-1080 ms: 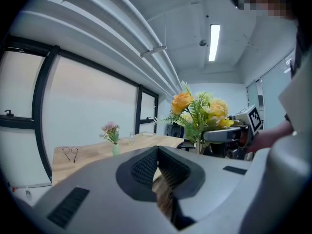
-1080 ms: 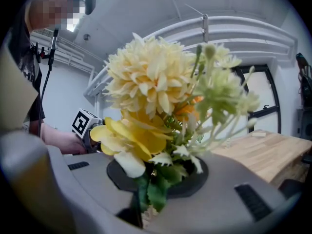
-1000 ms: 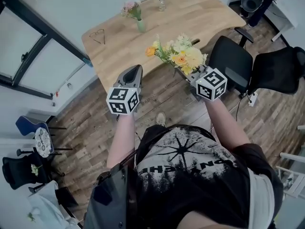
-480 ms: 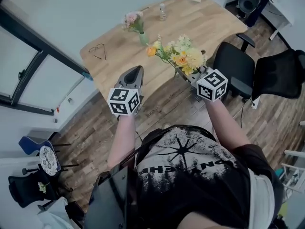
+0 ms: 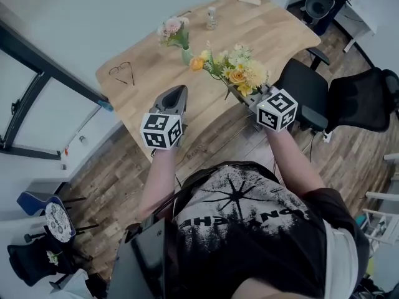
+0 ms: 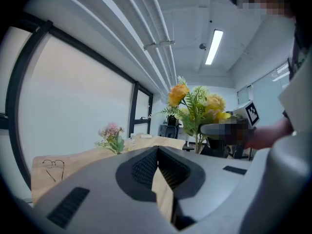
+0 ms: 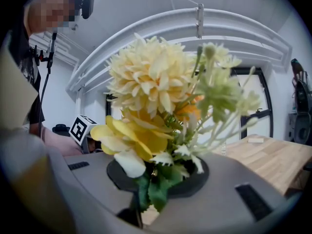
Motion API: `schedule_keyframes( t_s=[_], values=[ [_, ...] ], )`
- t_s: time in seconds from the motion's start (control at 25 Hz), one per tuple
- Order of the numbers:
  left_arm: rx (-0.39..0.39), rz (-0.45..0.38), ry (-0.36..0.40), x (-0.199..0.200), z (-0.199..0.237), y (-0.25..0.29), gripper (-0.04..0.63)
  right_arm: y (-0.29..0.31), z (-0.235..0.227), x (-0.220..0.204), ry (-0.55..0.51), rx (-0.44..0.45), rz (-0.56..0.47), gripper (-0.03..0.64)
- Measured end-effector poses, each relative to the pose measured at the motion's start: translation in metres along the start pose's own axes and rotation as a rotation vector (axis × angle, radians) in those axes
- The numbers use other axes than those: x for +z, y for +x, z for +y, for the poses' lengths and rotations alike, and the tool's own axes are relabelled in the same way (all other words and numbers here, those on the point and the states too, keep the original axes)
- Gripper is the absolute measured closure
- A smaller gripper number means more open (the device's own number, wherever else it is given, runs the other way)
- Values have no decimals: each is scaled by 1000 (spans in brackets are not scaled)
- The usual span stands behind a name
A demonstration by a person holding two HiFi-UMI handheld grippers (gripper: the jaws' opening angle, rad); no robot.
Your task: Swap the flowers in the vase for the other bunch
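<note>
My right gripper (image 5: 244, 98) is shut on the stems of a yellow and orange bunch of flowers (image 5: 232, 70), which I carry in the air at the near edge of a wooden table (image 5: 149, 83). The same bunch (image 7: 155, 94) fills the right gripper view, stems pinched between the jaws. A small green vase (image 5: 186, 55) with pink flowers (image 5: 171, 28) stands on the table beyond. It shows as a distant pink bunch (image 6: 111, 136) in the left gripper view. My left gripper (image 5: 177, 92) is shut and empty, over the table's near edge.
Glasses (image 5: 123, 73) lie on the table's left part. A small clear bottle (image 5: 212, 17) and a wooden block (image 5: 249, 0) sit at its far end. Black office chairs (image 5: 305, 86) stand right of the table. A glass wall runs along the left.
Both grippers and the yellow bunch have come closer to the table and the vase. The table now lies under the gripper tips. Neither grip has changed.
</note>
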State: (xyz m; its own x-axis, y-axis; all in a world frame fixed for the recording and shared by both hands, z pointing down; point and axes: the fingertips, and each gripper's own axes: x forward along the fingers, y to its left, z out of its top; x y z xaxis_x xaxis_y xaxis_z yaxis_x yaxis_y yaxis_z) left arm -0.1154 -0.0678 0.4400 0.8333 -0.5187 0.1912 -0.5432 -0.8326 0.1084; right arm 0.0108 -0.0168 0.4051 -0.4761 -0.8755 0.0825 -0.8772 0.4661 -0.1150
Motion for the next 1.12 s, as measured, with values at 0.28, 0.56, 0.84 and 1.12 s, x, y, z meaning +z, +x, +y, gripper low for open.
schedule_keyframes(
  t_s=[0.28,0.56,0.84,1.12],
  values=[
    [-14,14,-15,-12,12,8,581,20,-8,-5,3,-13,17,535],
    [0,22,-51,-22,28,18,580,40,-20,-10,4,5,45,535],
    [64,15,-67,-20,44,39,580,61,-51,-3,-9,62,41,535],
    [161,-2,-85,-1,67,73,580,96,-94,12,-13,149,45,535]
  ],
)
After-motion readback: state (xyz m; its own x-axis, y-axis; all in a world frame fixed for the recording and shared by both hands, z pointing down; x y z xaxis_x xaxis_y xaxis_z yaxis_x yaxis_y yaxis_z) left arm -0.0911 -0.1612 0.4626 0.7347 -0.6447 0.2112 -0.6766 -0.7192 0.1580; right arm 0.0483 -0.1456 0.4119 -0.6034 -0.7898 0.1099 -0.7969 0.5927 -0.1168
